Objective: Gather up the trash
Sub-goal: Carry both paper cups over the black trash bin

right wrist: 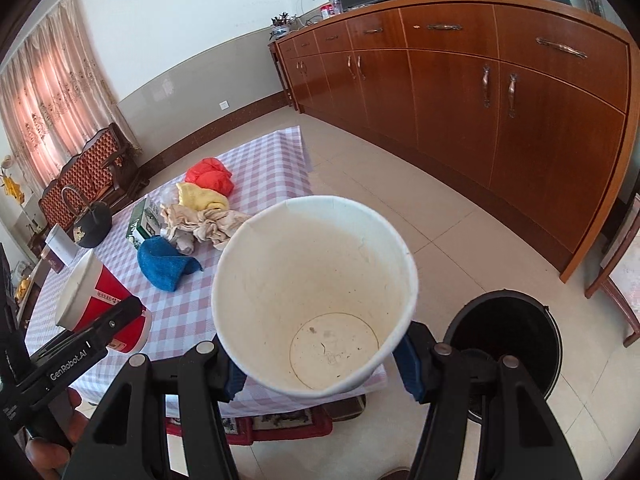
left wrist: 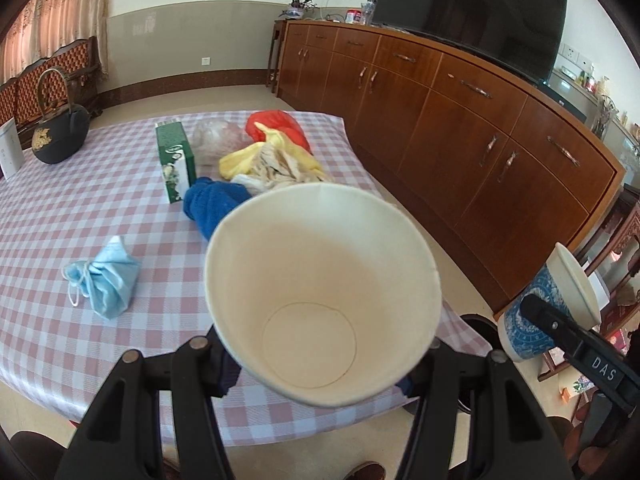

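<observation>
My left gripper (left wrist: pixel 320 364) is shut on a red paper cup (left wrist: pixel 320 292), squeezed and held mouth toward the camera above the table's near edge; the cup also shows in the right wrist view (right wrist: pixel 108 312). My right gripper (right wrist: pixel 320 364) is shut on a blue-patterned paper cup (right wrist: pixel 316 296), held beside the table's right edge; it also shows in the left wrist view (left wrist: pixel 548 312). A black trash bin (right wrist: pixel 508 344) stands on the floor just right of the right gripper. A crumpled blue face mask (left wrist: pixel 106 280) lies on the checked tablecloth (left wrist: pixel 60 220).
On the table lie a blue cloth (left wrist: pixel 212 200), yellow (left wrist: pixel 240 160) and red (left wrist: pixel 276 126) bags, beige rags (right wrist: pixel 204 224), a green tissue box (left wrist: pixel 174 160) and a black teapot (left wrist: pixel 60 136). A long wooden cabinet (left wrist: pixel 460 120) runs along the right. A chair (right wrist: pixel 624 272) stands far right.
</observation>
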{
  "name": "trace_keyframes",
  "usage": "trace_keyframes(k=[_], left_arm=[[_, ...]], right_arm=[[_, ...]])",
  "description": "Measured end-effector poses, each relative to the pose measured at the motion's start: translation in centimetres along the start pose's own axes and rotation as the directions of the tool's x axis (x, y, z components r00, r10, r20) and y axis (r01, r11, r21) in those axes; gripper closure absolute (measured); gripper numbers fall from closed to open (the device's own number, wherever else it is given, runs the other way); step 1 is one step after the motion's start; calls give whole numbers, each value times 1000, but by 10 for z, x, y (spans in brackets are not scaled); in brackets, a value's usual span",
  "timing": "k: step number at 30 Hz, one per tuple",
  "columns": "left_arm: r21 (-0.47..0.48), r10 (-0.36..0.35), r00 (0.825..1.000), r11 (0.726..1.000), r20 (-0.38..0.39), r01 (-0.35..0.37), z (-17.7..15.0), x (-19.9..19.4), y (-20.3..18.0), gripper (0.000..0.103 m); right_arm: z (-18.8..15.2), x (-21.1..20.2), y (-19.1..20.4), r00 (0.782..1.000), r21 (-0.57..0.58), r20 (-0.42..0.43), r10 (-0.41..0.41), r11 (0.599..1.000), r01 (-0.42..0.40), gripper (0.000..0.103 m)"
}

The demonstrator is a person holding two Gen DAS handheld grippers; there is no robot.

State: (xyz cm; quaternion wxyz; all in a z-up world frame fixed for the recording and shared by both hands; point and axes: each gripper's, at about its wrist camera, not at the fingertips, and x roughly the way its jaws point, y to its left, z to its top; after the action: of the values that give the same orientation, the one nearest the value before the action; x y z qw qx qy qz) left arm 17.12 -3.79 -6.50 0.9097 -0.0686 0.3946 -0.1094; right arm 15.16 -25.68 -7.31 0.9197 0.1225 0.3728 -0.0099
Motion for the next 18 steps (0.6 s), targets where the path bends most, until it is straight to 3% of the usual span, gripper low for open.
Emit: trace_keyframes(k=[10,18], left_arm=[[105,-106,992,988,-65,113,-15,18,-75,43],[187,-187,972,959,-140,211,-27,39,-140,43]], right_arm=[[-17,-19,-63,996,106,-7,-84,991,84,41],[-34,-31,-128,986,226,-30,-164,960,166,41]])
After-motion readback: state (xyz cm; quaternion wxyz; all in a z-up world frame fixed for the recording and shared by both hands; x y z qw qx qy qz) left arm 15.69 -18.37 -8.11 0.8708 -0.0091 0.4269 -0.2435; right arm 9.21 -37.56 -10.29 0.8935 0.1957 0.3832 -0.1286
